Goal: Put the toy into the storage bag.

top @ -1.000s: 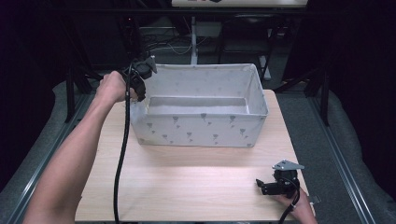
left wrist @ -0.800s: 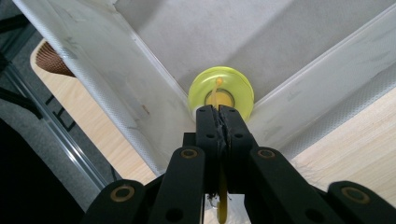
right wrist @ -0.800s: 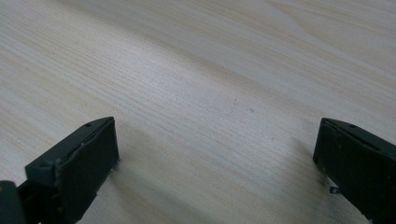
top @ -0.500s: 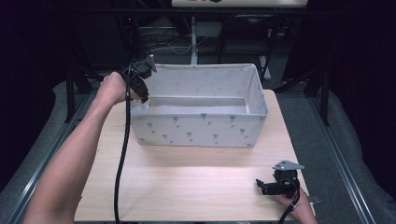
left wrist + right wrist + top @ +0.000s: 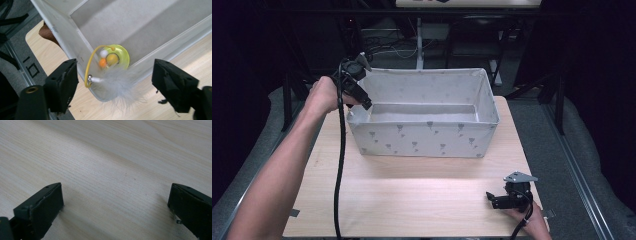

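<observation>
A grey fabric bin (image 5: 422,137) with small triangle marks stands on the far half of the wooden table (image 5: 412,200). My left gripper (image 5: 364,102) hovers over its near-left corner, jaws wide open. In the left gripper view, a yellow-green disc toy (image 5: 112,58) with orange and white balls, a yellow wire loop and a white feather (image 5: 120,87) sits at the bin's corner (image 5: 67,32). The left gripper (image 5: 115,75) does not touch it. My right gripper (image 5: 489,199) rests open near the table's front right, and the right gripper (image 5: 115,200) has only bare wood between its jaws.
A brown piece (image 5: 48,32) pokes out beside the bin's outer wall. The left gripper's black cable (image 5: 341,165) hangs down across the table's left side. Dark stands and frames (image 5: 419,40) surround the table's far edge.
</observation>
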